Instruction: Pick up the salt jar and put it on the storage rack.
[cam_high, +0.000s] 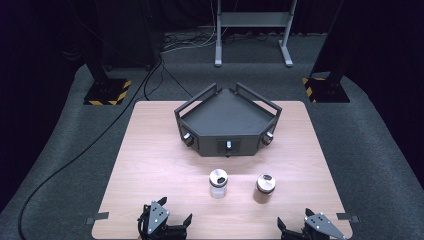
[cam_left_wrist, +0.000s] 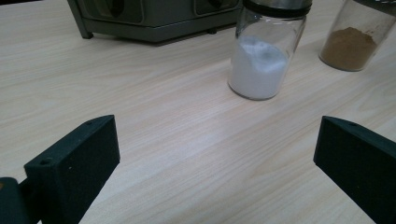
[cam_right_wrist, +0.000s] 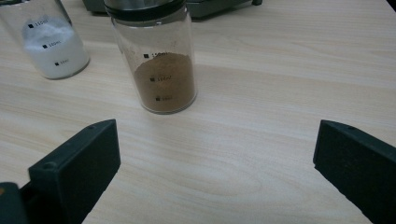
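Left tool spread, empty; white-powder jar upright on table, ahead and right of it, nearer this tool. Right tool spread, empty; brown-powder jar upright, ahead and left. Dark tray beyond both.

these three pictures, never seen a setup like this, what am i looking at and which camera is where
A person works at a wooden table with two handheld grippers, each ending in two black jaws. The high view looks down from above: the left gripper and right gripper sit at the near edge. The other two pictures come from cameras riding on each gripper, looking out between its own jaws.

On the table stand a jar of white powder and a jar of brown powder, both glass with metal lids. Behind them sits a dark angular tray with handles.

Both grippers are open and hold nothing.
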